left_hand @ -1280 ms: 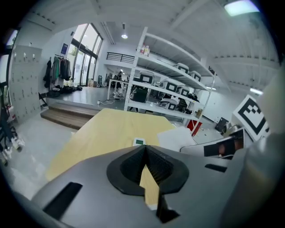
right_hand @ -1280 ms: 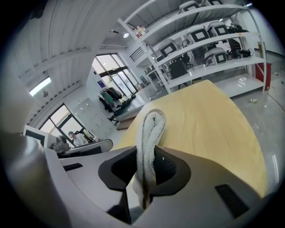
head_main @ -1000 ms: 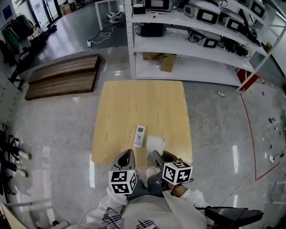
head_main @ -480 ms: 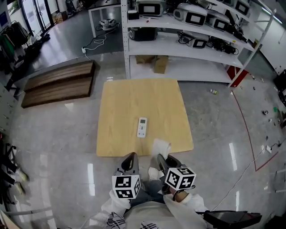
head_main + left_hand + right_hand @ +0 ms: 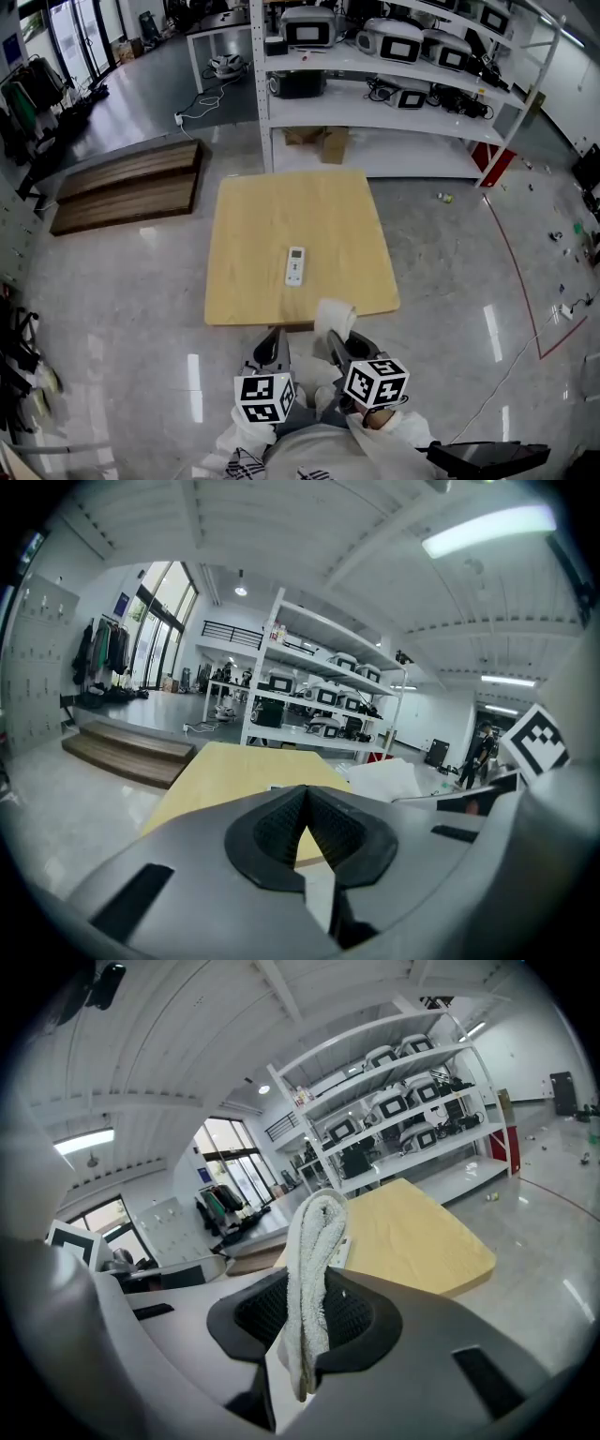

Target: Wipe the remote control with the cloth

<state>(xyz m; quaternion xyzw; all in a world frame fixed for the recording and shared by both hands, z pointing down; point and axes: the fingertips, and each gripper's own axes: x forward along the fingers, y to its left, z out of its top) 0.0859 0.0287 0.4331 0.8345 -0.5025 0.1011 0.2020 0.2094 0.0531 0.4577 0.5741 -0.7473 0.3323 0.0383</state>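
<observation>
The white remote control lies lengthwise on the square wooden table, near the middle of its front half. My right gripper is shut on a folded white cloth, which sticks up at the table's near edge. In the right gripper view the cloth stands clamped between the right gripper's dark pads. My left gripper hovers beside it, in front of the table, shut with nothing in it. In the left gripper view the left gripper points at the table, and the cloth shows at the right.
A white shelving unit with several devices stands behind the table, cardboard boxes on its lowest shelf. Low wooden platforms lie on the glossy floor at the left. Red floor tape runs at the right.
Both grippers have drawn back from the table toward my body. The cloth came along in the right gripper, from beside the remote to the table's near edge. The remote has stayed put.
</observation>
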